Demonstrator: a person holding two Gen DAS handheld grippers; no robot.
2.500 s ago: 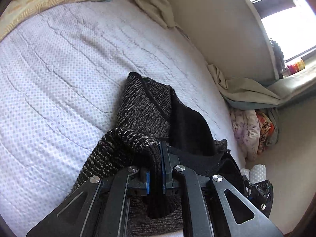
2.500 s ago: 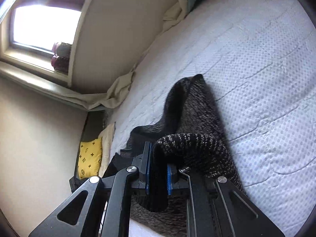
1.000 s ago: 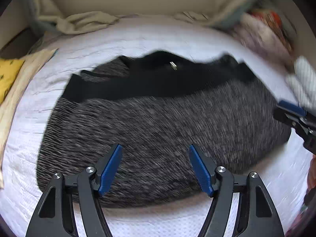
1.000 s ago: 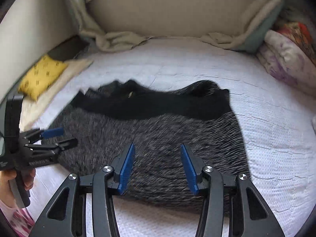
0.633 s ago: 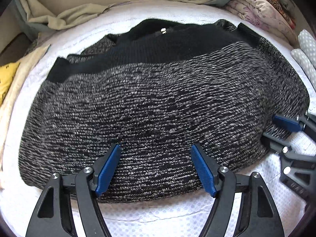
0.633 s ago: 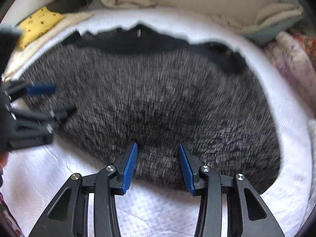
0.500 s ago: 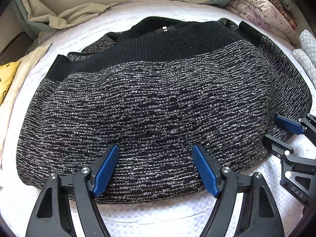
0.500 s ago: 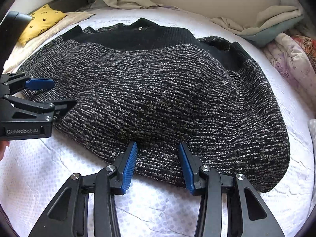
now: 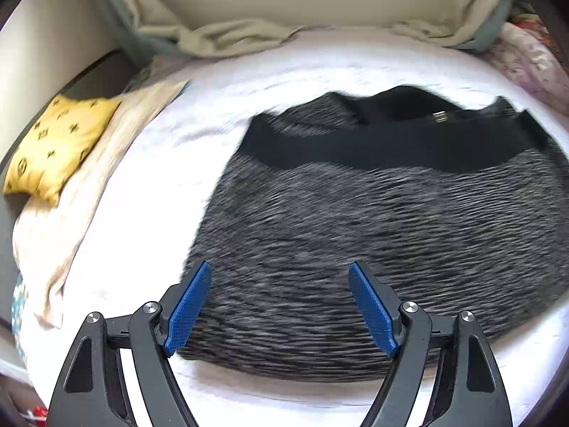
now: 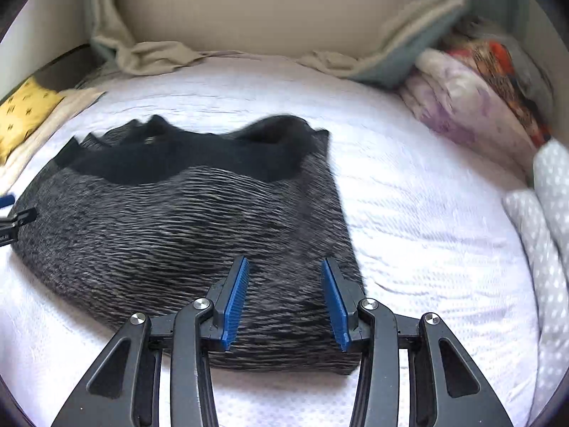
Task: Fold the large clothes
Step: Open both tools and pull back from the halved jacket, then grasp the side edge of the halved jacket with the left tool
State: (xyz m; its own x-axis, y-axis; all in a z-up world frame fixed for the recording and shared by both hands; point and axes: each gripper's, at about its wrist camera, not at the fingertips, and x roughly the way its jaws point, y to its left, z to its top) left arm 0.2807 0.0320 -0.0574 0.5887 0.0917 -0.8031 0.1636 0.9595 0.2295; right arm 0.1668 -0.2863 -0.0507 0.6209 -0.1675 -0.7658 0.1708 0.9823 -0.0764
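Presently: one dark grey-and-black marled knit sweater [image 9: 373, 249], with a plain black ribbed band [image 9: 384, 149] along its far edge, lying flat on a white textured quilted bedspread [image 9: 160, 213]. It appears already doubled over into a broad, roughly rectangular bundle; a small pale label [image 9: 440, 116] shows near the black band.

Left gripper [image 9: 279, 306]: black frame, blue ribbed pads [image 9: 186, 307], jaws spread wide and empty, poised over the near left corner of the sweater. No contact with the cloth can be made out.

Right gripper [image 10: 284, 299]: same build, blue pads [image 10: 234, 302] set moderately apart, holding nothing, positioned above the near right corner of the sweater [image 10: 177, 227]. The left tool's tips just enter the right view at the far left edge [image 10: 14, 213].

Surroundings: yellow patterned cushion [image 9: 53, 142] on a cream blanket [image 9: 71, 213] at the left; crumpled beige sheets [image 9: 231, 35] against the headboard wall; folded floral bedding [image 10: 473, 114] and a white dotted pillow [image 10: 547, 213] at the right.

Step in hand, by judgement: between folds, one fold laid down and both tools released.

Next move, by judgement: each gripper needs to descend onto a near corner or side edge, pinch through all knit layers, then lift together and carry the edge across evenly. The bulky knit may slip or leave a layer behind if pinched shallowly.
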